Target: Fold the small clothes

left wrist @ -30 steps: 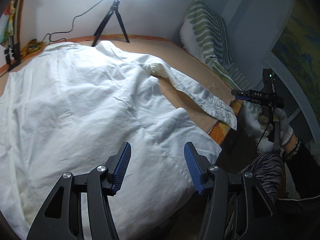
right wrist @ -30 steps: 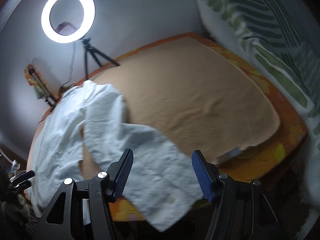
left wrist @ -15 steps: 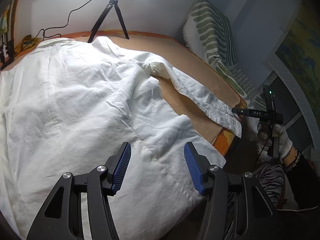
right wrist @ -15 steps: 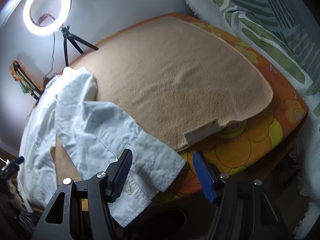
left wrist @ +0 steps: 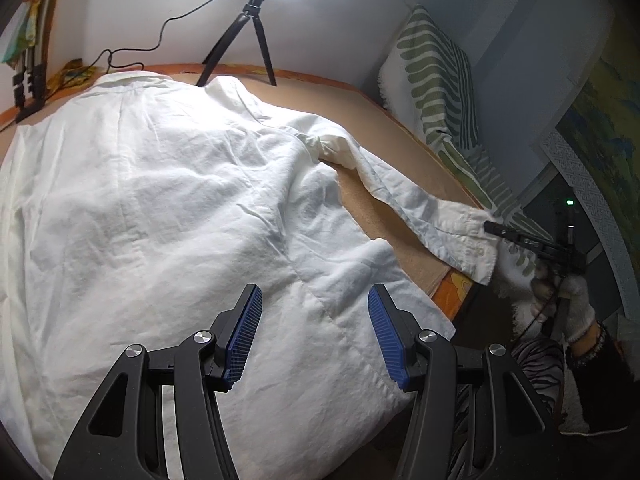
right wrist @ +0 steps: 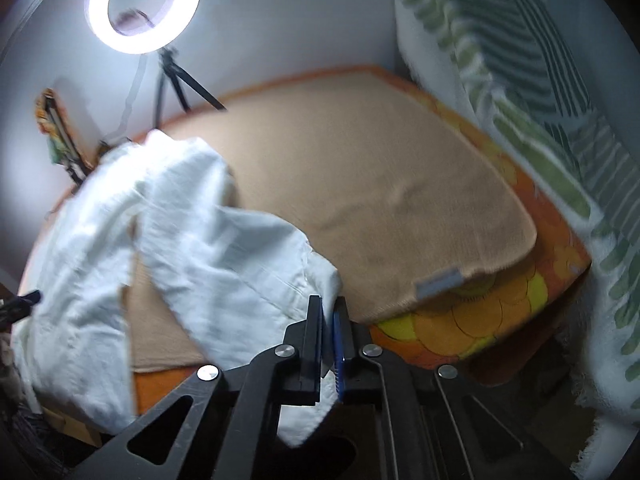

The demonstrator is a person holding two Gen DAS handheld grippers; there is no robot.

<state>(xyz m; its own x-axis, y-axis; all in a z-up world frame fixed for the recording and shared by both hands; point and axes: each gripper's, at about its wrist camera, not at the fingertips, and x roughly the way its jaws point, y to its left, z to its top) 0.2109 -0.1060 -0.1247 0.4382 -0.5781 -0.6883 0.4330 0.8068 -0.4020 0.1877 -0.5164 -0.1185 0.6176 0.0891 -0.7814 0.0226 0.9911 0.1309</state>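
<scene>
A white long-sleeved shirt (left wrist: 168, 216) lies spread over a tan blanket (left wrist: 384, 208) on a bed. My left gripper (left wrist: 314, 328) hovers open above the shirt's lower hem, with nothing between its blue pads. One sleeve (left wrist: 432, 216) stretches out to the right, and its cuff (left wrist: 472, 248) reaches the bed's edge. In the right wrist view my right gripper (right wrist: 329, 334) is shut on the sleeve cuff (right wrist: 320, 276); white cloth is pinched between the pads and hangs below them. From the left wrist view the right gripper (left wrist: 490, 227) shows at the cuff, held by a gloved hand (left wrist: 572, 304).
A ring light on a tripod (left wrist: 256, 20) stands at the far side of the bed against the wall. A green-striped white cushion (left wrist: 436, 80) leans along the right side. An orange floral mattress cover (right wrist: 500, 308) shows under the blanket's near edge.
My right gripper came in to the sleeve cuff and shut on it; before, its jaws stood wide open. The sleeve now lies stretched toward the bed's edge. The left gripper stayed open.
</scene>
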